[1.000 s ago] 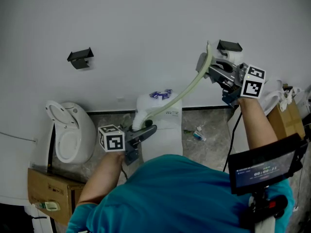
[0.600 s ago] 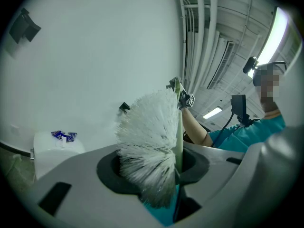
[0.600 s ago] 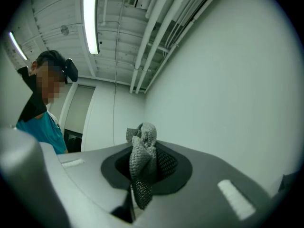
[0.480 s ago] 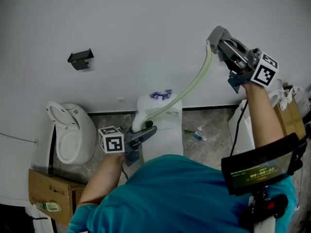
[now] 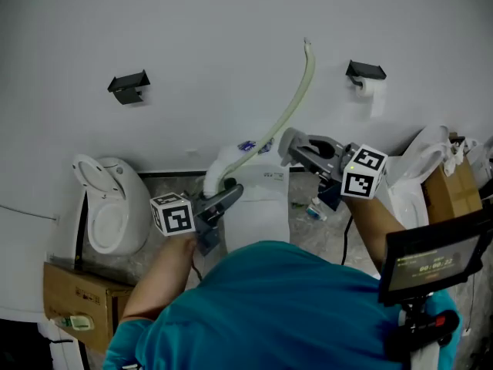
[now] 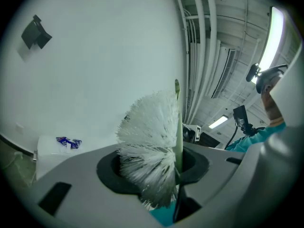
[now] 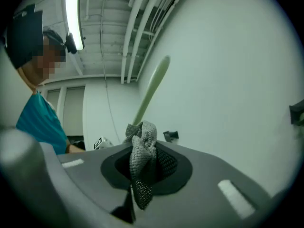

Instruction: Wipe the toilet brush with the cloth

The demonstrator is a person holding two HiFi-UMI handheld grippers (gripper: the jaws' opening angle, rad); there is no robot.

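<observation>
L tool (image 5: 229,196): brush (image 6: 148,144); R tool (image 5: 297,146): cloth (image 7: 141,148)

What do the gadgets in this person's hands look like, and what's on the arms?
The left hand-held gripper and the right hand-held gripper are dark grey, with long narrow jaws. Each carries a white cube printed with black square markers near the hand. A thin black cable trails from the right one. The person wears a short-sleeved teal shirt, and the forearms are bare.
</observation>
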